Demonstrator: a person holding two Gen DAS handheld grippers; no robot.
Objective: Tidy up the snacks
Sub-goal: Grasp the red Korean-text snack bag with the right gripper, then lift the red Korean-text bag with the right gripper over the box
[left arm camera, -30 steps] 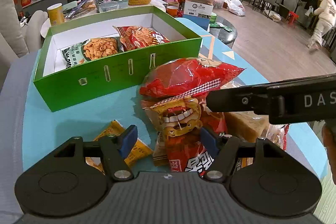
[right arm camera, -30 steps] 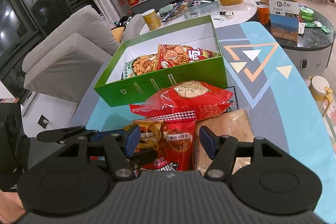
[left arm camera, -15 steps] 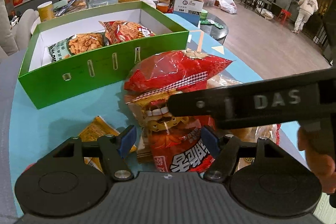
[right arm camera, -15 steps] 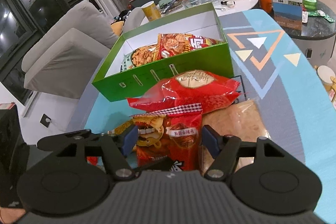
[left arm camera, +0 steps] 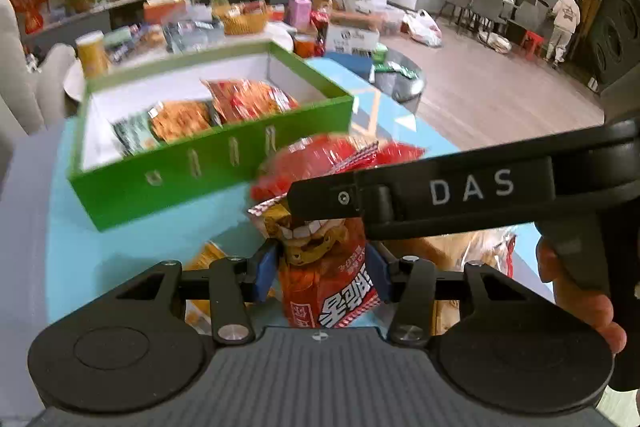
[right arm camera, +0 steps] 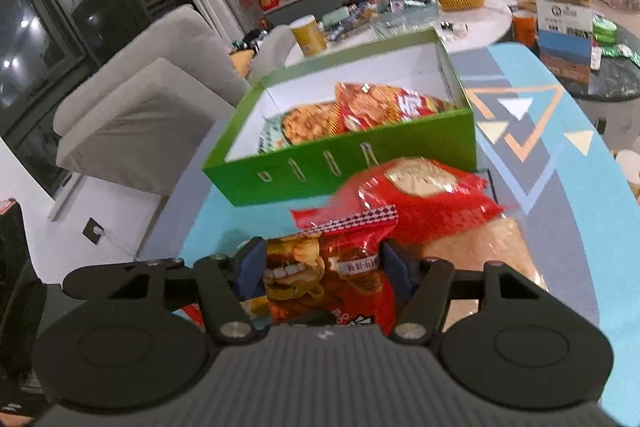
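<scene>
Since the earlier frame our left gripper has just been closing, and its blue pads now press both sides of the red snack bag with the toothy cartoon face, which sits higher in our view than before. In the left wrist view the bag stands upright between the pads, and the black body of the right gripper, marked DAS, crosses from 3 o'clock over the bag's top, with our hand wrapped on its handle. The right wrist view shows what that bar hides: the right gripper straddles the same bag, its pads against the bag's edges, so it too grips it. At 12 o'clock from the bag in both views lies a puffy red packet, and beyond it the green box holding two snack packs. Only the left view catches the yellow packet on the blue tablecloth at 9 o'clock of the bag, and a person far off at 2 o'clock. Only the right view shows the grey sofa at 10 o'clock and the tan packet under the red one.
</scene>
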